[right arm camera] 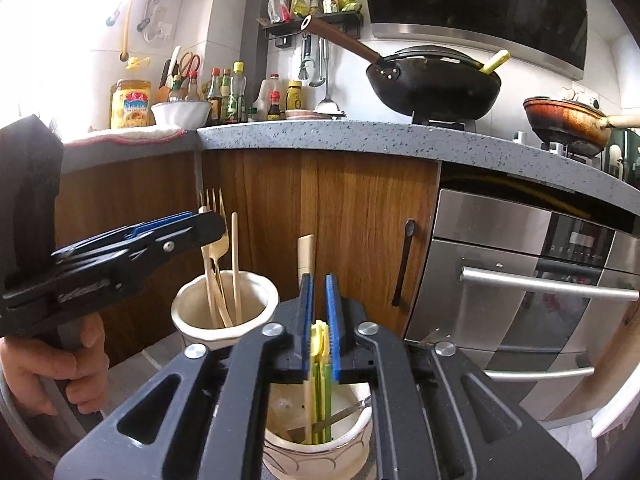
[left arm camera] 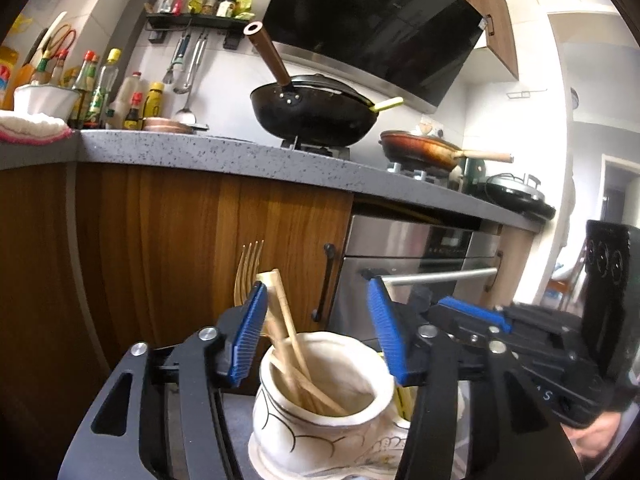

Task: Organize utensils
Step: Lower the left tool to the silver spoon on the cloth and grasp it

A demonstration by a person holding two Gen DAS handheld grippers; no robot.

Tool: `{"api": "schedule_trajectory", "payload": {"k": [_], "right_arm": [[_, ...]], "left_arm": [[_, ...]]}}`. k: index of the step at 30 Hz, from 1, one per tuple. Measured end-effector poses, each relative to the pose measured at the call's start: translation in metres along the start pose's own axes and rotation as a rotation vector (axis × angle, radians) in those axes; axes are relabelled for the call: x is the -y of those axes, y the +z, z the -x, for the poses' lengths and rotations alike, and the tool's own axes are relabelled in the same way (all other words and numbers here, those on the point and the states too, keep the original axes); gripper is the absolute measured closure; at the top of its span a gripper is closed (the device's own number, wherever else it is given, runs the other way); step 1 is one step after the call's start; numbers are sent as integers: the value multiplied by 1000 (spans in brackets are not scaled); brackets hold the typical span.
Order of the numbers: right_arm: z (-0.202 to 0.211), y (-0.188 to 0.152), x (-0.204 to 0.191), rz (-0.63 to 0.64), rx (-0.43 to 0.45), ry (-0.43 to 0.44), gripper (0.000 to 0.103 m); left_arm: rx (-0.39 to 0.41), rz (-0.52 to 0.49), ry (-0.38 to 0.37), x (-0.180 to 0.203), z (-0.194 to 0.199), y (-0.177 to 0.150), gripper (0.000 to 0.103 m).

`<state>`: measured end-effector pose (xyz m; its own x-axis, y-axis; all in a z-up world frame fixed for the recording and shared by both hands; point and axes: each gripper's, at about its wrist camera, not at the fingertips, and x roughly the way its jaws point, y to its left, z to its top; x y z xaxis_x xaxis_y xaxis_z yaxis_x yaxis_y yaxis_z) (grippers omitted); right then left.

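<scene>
A white ceramic jar (left arm camera: 320, 412) holds wooden chopsticks (left arm camera: 294, 344) and a gold fork (left arm camera: 247, 272). My left gripper (left arm camera: 318, 320) is open above this jar, its blue pads either side of the chopsticks without touching them. The same jar (right arm camera: 224, 312) shows in the right wrist view, with the left gripper (right arm camera: 160, 236) over it. My right gripper (right arm camera: 319, 308) is shut on a cream utensil handle (right arm camera: 306, 258) above a second white jar (right arm camera: 316, 436) that holds yellow and green utensils (right arm camera: 320, 380) and a metal one.
Wooden cabinet doors (right arm camera: 320, 216) and a grey speckled counter (right arm camera: 320, 132) stand close behind the jars. A steel oven (right arm camera: 520, 280) is to the right. A black wok (right arm camera: 432, 84), a frying pan (right arm camera: 564, 120) and sauce bottles (right arm camera: 232, 92) sit on the counter.
</scene>
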<state>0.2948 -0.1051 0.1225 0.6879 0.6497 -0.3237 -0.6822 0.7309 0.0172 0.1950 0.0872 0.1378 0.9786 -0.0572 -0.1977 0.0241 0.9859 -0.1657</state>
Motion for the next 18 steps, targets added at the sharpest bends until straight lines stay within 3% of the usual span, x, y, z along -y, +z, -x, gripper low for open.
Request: {"api": "schedule_trajectory", "payload": {"k": [2, 8, 18], "right_arm": [[5, 3, 0, -1, 16, 3, 75], [17, 9, -1, 4, 38, -1, 75], [62, 2, 2, -26, 92, -6, 73]], "left_arm": [[5, -5, 3, 1, 4, 1, 29], [28, -24, 2, 3, 18, 8, 16], [48, 18, 6, -5, 63, 1, 13]]}}
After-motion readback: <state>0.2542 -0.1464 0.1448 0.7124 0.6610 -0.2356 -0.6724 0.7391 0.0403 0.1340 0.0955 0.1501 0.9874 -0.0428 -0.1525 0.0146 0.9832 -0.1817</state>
